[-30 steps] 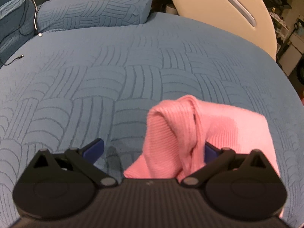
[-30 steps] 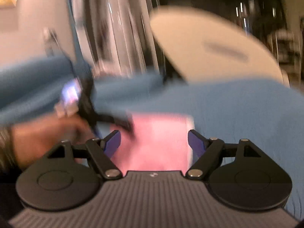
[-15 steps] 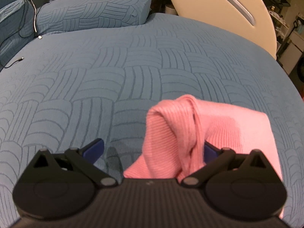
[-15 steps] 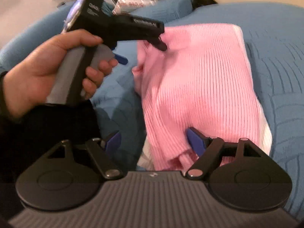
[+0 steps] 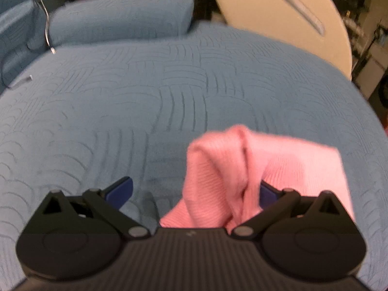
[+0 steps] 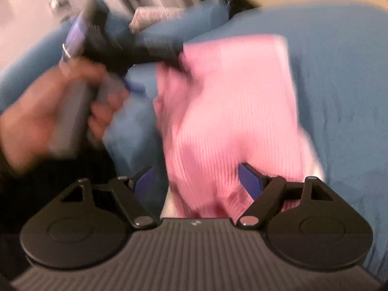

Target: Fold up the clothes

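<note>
We are seeing a pink rib-knit sweater [image 5: 286, 167], soft and matt, lying on a blue quilted cloth bedspread [image 5: 145, 101].

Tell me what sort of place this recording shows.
Most likely a bedroom at home: a pink knit garment lies on a bed with a blue quilted cover, a matching blue pillow at its head, and cluttered household shelving to the side.

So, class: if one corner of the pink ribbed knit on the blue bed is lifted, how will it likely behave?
The pink knit will probably flop, not stay flat: its raised part already bunches into soft folds. It looks light, sagging loosely over the blue bedcover. The ribbed surface likely grips well, so slipping seems unlikely.
</note>
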### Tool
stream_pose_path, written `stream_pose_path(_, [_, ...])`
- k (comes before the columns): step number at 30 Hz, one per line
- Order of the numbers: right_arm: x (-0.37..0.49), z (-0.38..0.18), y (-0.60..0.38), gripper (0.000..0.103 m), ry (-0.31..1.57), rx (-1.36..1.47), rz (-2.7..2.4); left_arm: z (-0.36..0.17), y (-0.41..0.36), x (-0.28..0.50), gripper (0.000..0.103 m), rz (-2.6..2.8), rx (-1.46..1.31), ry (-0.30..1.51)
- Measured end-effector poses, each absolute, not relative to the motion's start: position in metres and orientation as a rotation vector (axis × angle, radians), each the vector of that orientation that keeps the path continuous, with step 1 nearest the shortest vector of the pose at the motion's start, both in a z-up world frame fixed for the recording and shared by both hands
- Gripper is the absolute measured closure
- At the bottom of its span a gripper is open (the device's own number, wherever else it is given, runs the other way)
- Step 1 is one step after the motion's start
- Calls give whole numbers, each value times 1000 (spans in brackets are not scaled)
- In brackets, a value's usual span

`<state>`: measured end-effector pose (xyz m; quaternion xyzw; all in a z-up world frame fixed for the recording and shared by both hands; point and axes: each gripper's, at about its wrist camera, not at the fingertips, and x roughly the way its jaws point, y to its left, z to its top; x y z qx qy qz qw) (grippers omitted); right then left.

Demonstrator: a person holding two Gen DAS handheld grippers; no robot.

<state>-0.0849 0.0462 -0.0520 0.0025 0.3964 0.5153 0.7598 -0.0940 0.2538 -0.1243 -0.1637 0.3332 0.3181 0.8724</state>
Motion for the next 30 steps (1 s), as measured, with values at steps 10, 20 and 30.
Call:
stream_pose_path(10, [-75,-44,44,21,899,177,1183,-67,196,-113,0,423,165,513])
stream_pose_path(20, [-66,-40,49,21,899,283,1183,-100,212,14,0,-187,380,924])
stream_pose_path(30, [-38,-27,20,23,769,331,1160,-152,243,48,27,-349,229,1139])
